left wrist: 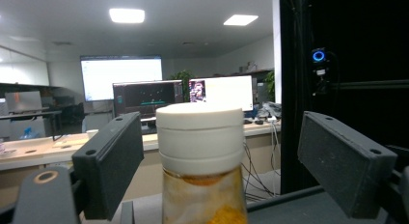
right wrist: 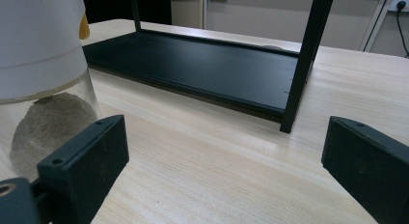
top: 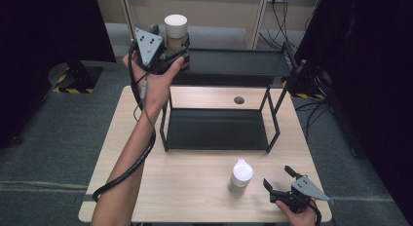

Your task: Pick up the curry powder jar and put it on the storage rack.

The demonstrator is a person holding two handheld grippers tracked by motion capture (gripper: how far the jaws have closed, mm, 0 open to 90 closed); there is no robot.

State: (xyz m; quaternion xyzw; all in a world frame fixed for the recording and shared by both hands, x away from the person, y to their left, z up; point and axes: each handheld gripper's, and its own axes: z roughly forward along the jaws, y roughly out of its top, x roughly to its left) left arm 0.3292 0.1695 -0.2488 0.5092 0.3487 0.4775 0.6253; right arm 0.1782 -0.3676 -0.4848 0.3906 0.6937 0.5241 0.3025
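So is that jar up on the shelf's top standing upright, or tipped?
Upright. The jar stands straight with its white lid level on top, between the open left tongs, which don't touch it.

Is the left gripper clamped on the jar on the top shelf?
No. In the left gripper view both pads stand clear of the white-lidded jar, with open gaps on either side of it.

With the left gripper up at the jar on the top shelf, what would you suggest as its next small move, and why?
Probably draw the left gripper straight back from the jar. Its jaws stand open with a gap on each side of the white lid, and the jar appears to rest on the rack's top shelf, so it looks released.
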